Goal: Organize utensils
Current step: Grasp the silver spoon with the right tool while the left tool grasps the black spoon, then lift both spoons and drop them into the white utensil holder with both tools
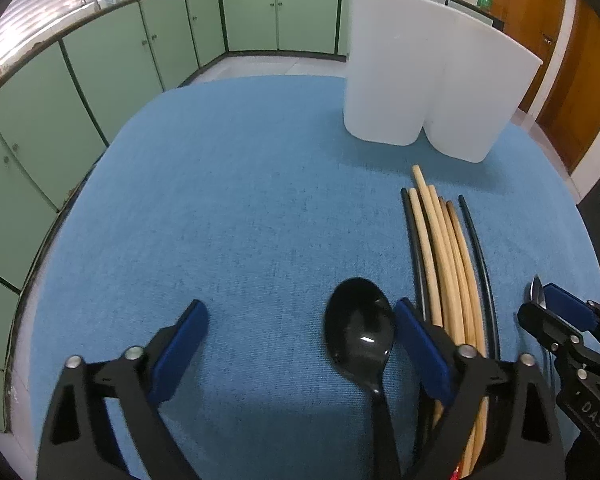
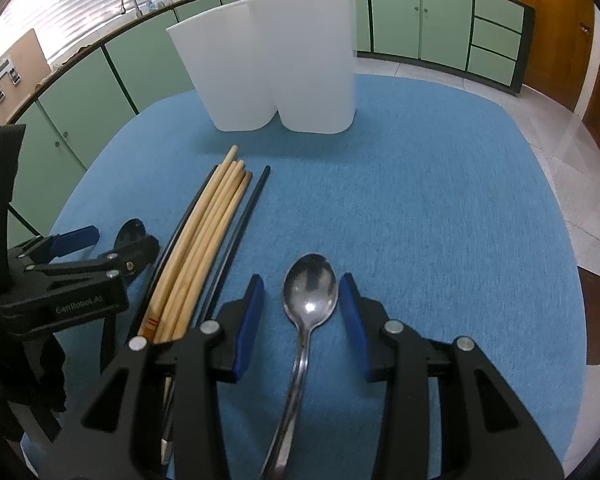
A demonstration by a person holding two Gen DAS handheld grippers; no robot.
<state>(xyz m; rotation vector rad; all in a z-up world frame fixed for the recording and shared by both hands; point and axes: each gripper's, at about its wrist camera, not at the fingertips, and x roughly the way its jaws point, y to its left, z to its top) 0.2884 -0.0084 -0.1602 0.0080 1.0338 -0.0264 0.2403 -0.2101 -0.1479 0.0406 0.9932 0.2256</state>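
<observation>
Between open right tongs [image 2: 302, 320] lies a steel spoon [image 2: 310, 292]; left tongs [image 1: 300, 340] open.

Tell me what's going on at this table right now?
A person holds a tool in each hand over a blue table. The left tool straddles a black spoon, the right tool a metal spoon; neither pinches yet. Chopsticks lie between them. Two white containers stand at the back.

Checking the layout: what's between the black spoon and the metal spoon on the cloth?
The bundle of chopsticks, wooden ones flanked by black ones, lies between the black spoon and the metal spoon. Right wrist view shows it best.
</observation>
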